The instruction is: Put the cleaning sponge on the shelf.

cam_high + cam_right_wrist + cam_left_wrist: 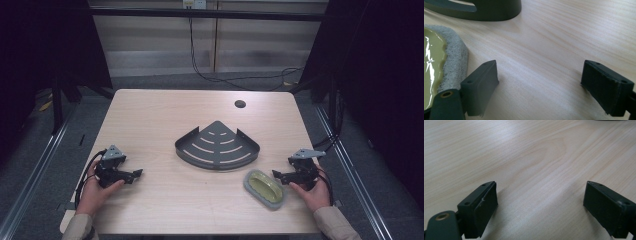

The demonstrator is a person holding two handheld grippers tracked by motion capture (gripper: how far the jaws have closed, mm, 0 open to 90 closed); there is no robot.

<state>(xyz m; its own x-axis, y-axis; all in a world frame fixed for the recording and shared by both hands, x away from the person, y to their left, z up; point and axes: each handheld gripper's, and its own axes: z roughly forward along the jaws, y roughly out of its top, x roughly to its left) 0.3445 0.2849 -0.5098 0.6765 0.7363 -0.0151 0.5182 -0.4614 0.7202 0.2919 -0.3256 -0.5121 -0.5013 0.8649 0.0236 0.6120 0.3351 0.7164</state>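
High view looking down on a light wood table (165, 120), with a dark grey fan-shaped corner rack (217, 146) sitting near the middle, its slotted floor facing up and its pointed corner aiming toward 12 o'clock. Lying at about 5 o'clock from the rack, just beside its curved rim but apart from it: an oval scrubber (264, 188) with a grey fibrous edge and a glossy yellow-green top. Showing at 1 o'clock from the rack, near the far edge: a small dark round hole (240, 104) in the tabletop.

Resting at 8 o'clock from the rack, well apart from it: the left gripper (136, 174), held by the left hand (95, 192), jaws pointing toward the table's middle, cable looping back beside the wrist. Left gripper view: jaws spread wide, gripping nothing, bare wood grain lying between them.

Sitting at 4 o'clock from the rack: the right gripper (278, 176), held by the right hand (312, 192), its tips reaching right up to the near-right end of the scrubber. Right gripper view (537, 87): jaws standing wide apart and holding nothing, bare wood between them; scrubber (449, 57) lying outside the left-hand jaw, close against it, though actual touching cannot be told; rack's dark wall (496, 11) showing at 11 o'clock, farther off.

Beyond the table at 12 o'clock: a black cable (200, 70) trailing down a pale wall onto grey floor.
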